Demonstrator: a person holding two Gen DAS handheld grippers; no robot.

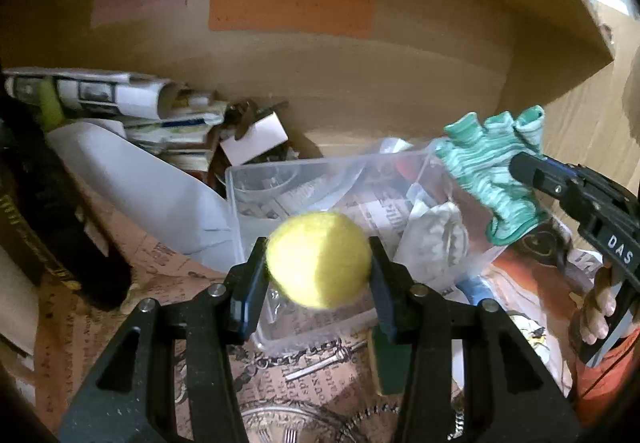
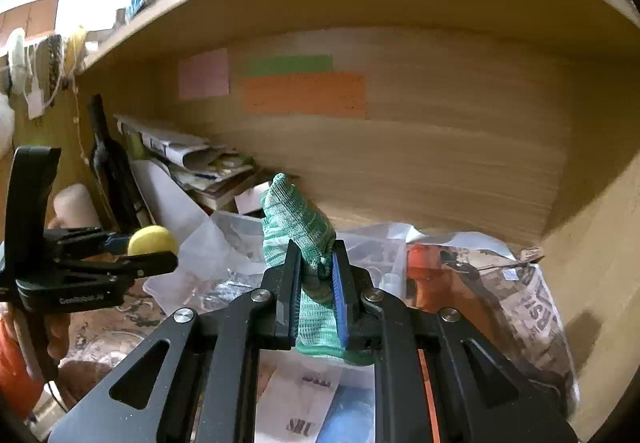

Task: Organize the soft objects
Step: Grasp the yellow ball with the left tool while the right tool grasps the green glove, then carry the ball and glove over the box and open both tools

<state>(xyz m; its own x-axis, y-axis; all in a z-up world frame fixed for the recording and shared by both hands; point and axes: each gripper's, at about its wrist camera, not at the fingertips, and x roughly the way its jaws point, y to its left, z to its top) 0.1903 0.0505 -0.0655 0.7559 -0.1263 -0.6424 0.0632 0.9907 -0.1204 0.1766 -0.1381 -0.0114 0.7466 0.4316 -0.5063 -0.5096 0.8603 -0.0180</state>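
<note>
My left gripper (image 1: 318,255) is shut on a yellow foam ball (image 1: 318,259) and holds it above the near wall of a clear plastic bin (image 1: 260,179). The ball also shows in the right wrist view (image 2: 152,239), held in the left gripper (image 2: 160,249). My right gripper (image 2: 316,263) is shut on a green striped knit glove (image 2: 296,223), fingers pointing up. In the left wrist view the glove (image 1: 492,171) hangs over the bin's right end, held by the right gripper (image 1: 524,171). The bin also shows in the right wrist view (image 2: 192,275).
A wooden shelf back wall (image 1: 360,75) carries pink, green and orange paper strips. Rolled papers and books (image 1: 152,111) pile at the left, with a dark object (image 1: 52,211) beside them. Printed newspaper (image 2: 532,307) covers the shelf floor. The bin holds crumpled plastic and paper.
</note>
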